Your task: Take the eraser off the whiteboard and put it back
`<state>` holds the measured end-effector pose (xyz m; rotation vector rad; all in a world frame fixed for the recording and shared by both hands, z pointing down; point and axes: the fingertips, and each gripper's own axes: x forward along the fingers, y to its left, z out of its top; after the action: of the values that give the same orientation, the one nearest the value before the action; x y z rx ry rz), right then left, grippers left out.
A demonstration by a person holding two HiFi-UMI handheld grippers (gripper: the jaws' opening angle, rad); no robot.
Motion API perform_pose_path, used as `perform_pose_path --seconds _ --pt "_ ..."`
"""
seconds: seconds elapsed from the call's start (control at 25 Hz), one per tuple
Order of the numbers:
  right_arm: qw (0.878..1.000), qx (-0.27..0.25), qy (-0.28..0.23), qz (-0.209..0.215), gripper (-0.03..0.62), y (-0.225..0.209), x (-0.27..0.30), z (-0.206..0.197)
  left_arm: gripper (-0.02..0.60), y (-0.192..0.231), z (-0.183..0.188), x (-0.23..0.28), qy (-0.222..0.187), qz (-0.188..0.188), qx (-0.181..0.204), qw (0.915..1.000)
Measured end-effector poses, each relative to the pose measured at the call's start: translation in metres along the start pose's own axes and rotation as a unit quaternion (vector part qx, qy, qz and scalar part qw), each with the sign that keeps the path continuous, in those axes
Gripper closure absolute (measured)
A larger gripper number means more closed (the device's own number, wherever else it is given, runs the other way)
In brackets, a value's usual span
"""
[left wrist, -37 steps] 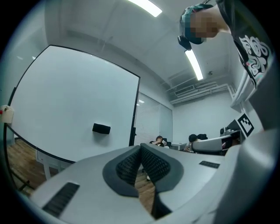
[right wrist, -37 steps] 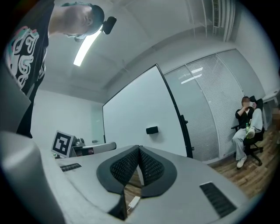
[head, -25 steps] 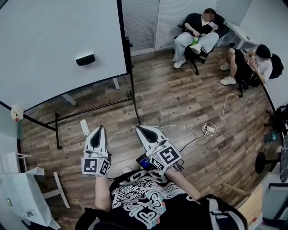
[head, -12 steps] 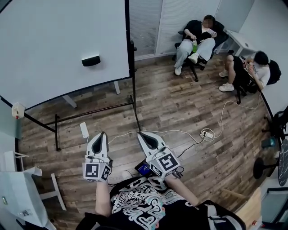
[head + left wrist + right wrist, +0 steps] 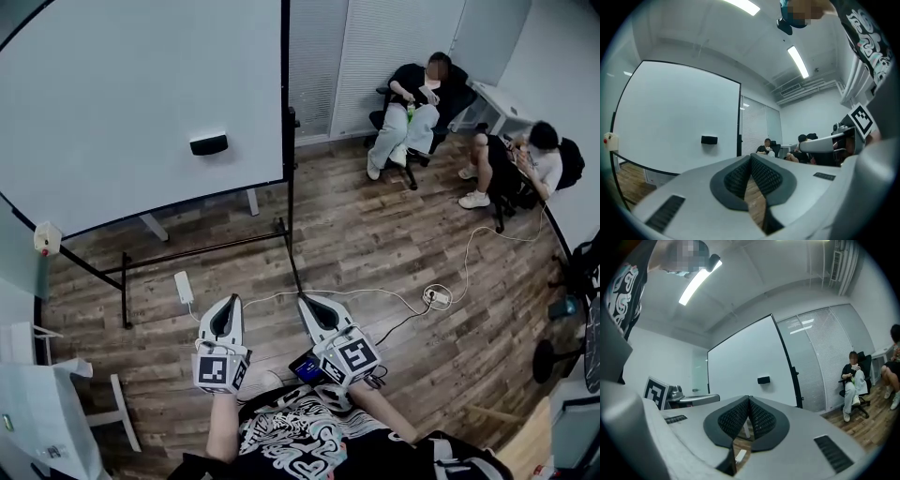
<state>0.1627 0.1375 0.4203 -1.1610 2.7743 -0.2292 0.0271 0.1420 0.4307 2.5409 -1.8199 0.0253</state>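
Counting one eraser (image 5: 208, 144) on one whiteboard (image 5: 131, 94); left hand-held gripper (image 5: 227, 302), right hand-held gripper (image 5: 306, 303) both closed, empty.

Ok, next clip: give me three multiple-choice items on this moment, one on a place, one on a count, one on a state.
1. Where is the black eraser?
A. on the floor
B. stuck on the whiteboard
C. on a chair

2. How many seated people are across the room?
A. two
B. none
C. four

3. How do the jaws of the left tool stand?
A. wide apart
B. closed on the eraser
C. together, nothing between them

Answers:
1 B: it sits on the board's face, low and near its right edge.
2 A: the head view shows two, both on chairs.
3 C: the left gripper view shows the pads meeting, with only floor behind them.
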Motion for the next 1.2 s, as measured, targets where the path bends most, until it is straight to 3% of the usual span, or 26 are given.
perform_pose_path --seconds 0.16,0.36,0.76,1.2 --pt "1.000 0.006 -0.004 -0.008 0.566 0.007 0.003 0.001 0.552 0.011 -0.002 -0.006 -0.002 0.002 -0.001 1.0000" --pt "1.000 -0.016 -0.018 -0.002 0.566 0.019 0.004 0.004 0.552 0.018 0.002 -0.012 -0.004 0.011 0.042 0.9991" --pt "1.000 -0.015 -0.014 0.008 0.566 0.032 0.020 0.002 0.552 0.039 0.002 -0.028 -0.013 0.029 0.022 0.9993" --pt "1.000 -0.010 -0.014 0.013 0.568 0.032 0.023 0.004 0.552 0.044 0.008 -0.032 -0.010 0.047 0.027 0.9985"
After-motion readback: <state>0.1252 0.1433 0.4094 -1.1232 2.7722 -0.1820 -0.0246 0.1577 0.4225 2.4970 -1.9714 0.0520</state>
